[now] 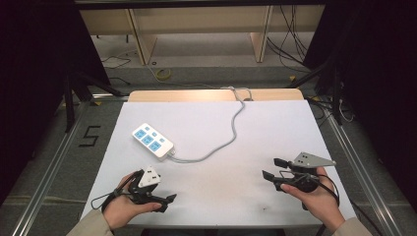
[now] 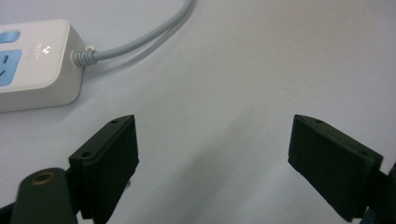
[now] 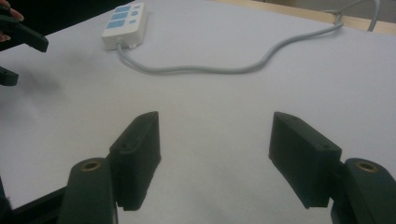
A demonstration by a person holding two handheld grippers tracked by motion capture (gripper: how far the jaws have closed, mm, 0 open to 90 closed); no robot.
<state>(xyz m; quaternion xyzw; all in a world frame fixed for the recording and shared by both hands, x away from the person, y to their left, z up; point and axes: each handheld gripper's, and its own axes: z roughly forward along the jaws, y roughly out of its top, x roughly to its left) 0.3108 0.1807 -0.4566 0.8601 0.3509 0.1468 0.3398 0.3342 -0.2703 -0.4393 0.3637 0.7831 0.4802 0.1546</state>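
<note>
- Power strip [image 1: 153, 141] lay on the white table [image 1: 265, 123], left of the middle, and nothing held or touched it.
- Its long side ran on a slant, from far-left to near-right. The near-right end pointed toward the left gripper [image 1: 167, 202].
- Its grey cord [image 1: 223, 142] came out of that near end, curved to the right, and went off over the far edge of the table.
- The left gripper was the closer one. From it, the strip lay ahead and a little to the right, near but not touching.
- In the left gripper view, the cord end of the strip [image 2: 35, 65] sat at the upper left, just past the left gripper [image 2: 212, 163]. The two jaws stood wide apart with only bare table between them.
- The right gripper [image 1: 273, 168] was well apart from the strip, over on the right side of the table.
- In the right gripper view, the strip [image 3: 125, 25] looked small and far off, up and to the left of the right gripper [image 3: 215, 163]. Those jaws were spread wide too and held nothing.
- My guess was that the left hand had the short way to go, straight ahead to the cord end of the strip.
</note>
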